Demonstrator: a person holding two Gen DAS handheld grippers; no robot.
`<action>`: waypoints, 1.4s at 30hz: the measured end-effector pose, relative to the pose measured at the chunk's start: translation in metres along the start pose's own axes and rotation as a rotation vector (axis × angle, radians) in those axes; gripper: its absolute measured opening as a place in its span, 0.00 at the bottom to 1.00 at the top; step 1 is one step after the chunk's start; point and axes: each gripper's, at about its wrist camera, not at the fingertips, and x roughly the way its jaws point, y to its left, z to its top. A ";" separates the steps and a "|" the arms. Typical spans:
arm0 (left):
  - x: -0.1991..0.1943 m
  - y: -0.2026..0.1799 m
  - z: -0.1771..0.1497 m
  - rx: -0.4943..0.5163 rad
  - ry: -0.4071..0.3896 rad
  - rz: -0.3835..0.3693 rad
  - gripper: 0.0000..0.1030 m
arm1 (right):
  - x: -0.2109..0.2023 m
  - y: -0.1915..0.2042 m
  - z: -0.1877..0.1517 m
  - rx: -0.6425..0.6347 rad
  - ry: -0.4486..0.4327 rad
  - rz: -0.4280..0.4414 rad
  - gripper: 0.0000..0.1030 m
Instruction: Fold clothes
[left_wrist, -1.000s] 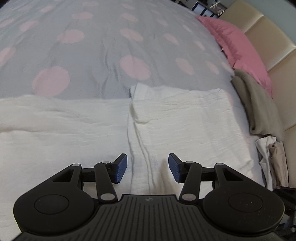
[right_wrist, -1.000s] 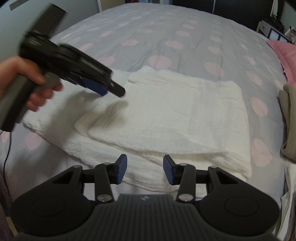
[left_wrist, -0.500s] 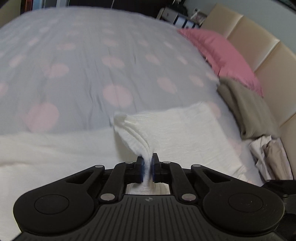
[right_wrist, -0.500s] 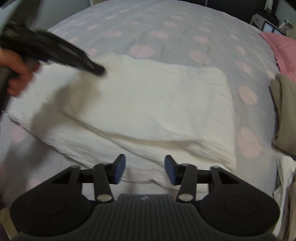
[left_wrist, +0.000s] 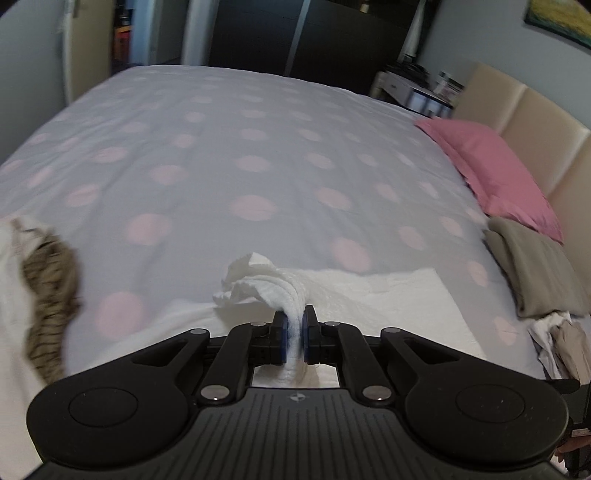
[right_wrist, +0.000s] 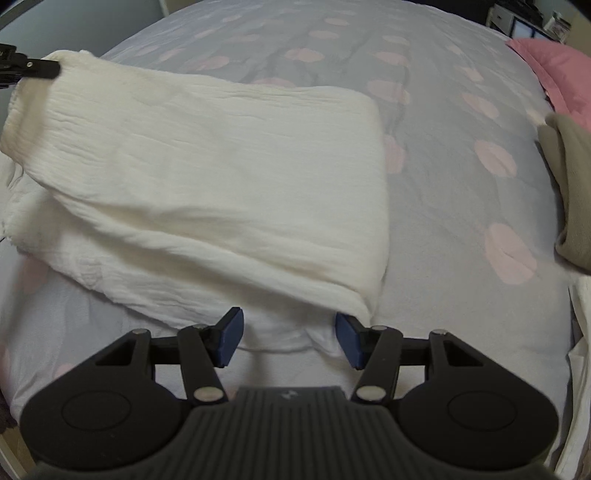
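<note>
A white crinkled garment (right_wrist: 207, 177) lies partly folded on the bed. My left gripper (left_wrist: 294, 334) is shut on a bunched corner of that white garment (left_wrist: 284, 291), lifting it off the bed. In the right wrist view the tip of the left gripper (right_wrist: 37, 69) shows at the far left edge, holding the raised upper-left corner. My right gripper (right_wrist: 288, 338) is open, low over the garment's near edge, with cloth lying between its fingers but not pinched.
The bed (left_wrist: 258, 147) has a grey cover with pink dots. A pink pillow (left_wrist: 495, 170), a folded khaki garment (left_wrist: 535, 269) and crumpled pale clothes (left_wrist: 557, 339) lie along the right side. A striped brown and white cloth (left_wrist: 44, 295) lies at the left. A beige headboard (left_wrist: 546, 136) stands behind.
My left gripper closed on the garment's corner and has lifted it up and to the left. My right gripper stayed open and moved closer to the near edge.
</note>
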 end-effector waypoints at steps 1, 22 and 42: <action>-0.005 0.008 -0.001 -0.007 -0.002 0.013 0.05 | 0.000 0.004 0.000 -0.011 -0.003 0.006 0.57; 0.015 0.113 -0.063 -0.057 0.212 0.246 0.17 | -0.006 0.032 0.016 -0.117 0.031 0.111 0.57; 0.007 0.078 -0.086 0.110 0.276 0.291 0.28 | 0.018 -0.042 0.050 0.177 -0.110 0.064 0.23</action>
